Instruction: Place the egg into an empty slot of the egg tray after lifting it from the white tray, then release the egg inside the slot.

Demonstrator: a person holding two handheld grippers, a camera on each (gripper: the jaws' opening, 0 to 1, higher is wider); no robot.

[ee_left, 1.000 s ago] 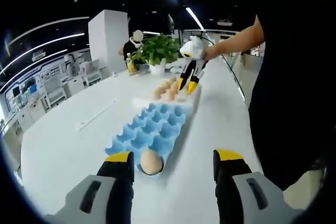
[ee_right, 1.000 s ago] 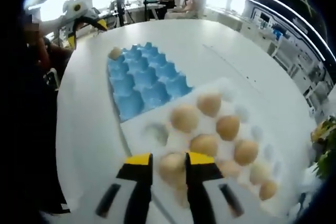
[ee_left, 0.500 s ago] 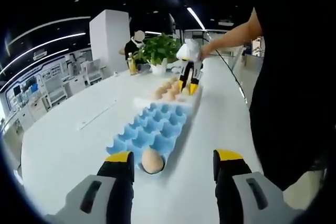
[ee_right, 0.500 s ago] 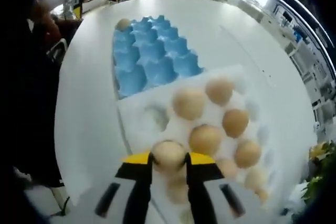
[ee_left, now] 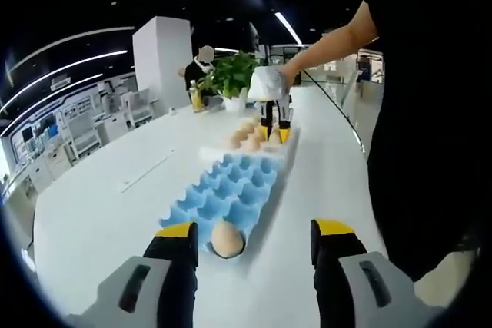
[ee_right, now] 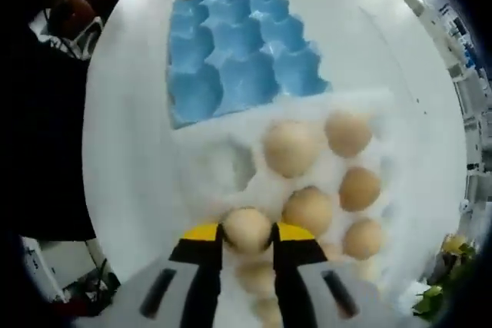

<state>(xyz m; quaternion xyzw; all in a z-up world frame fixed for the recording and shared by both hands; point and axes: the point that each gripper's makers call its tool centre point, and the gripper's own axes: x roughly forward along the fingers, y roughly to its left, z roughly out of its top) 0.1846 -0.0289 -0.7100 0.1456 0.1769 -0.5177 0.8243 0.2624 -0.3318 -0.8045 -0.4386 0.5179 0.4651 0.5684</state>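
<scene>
1. We find the right tongs (ee_right: 247, 233) pinching an egg (ee_right: 246, 227) above the white tray (ee_right: 207, 170).
2. The blue egg tray (ee_right: 231, 59) lies straight ahead beyond it, its near slots empty.
3. The left tongs (ee_left: 250, 230) hang spread by the blue tray's far end, less well placed.

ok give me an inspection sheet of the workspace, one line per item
surface: white table, long with a rounded end.
job's things: blue egg tray with one egg in a corner slot; white tray beside it, several eggs in it.
clutter: potted plant and a bottle at the far end.
grippers: right tongs shut on an egg over the white tray; left tongs open, near the blue tray's end.
cables: nothing seen.
surroundings: a person's arm; another person behind the plant; ceiling strip lights.
</scene>
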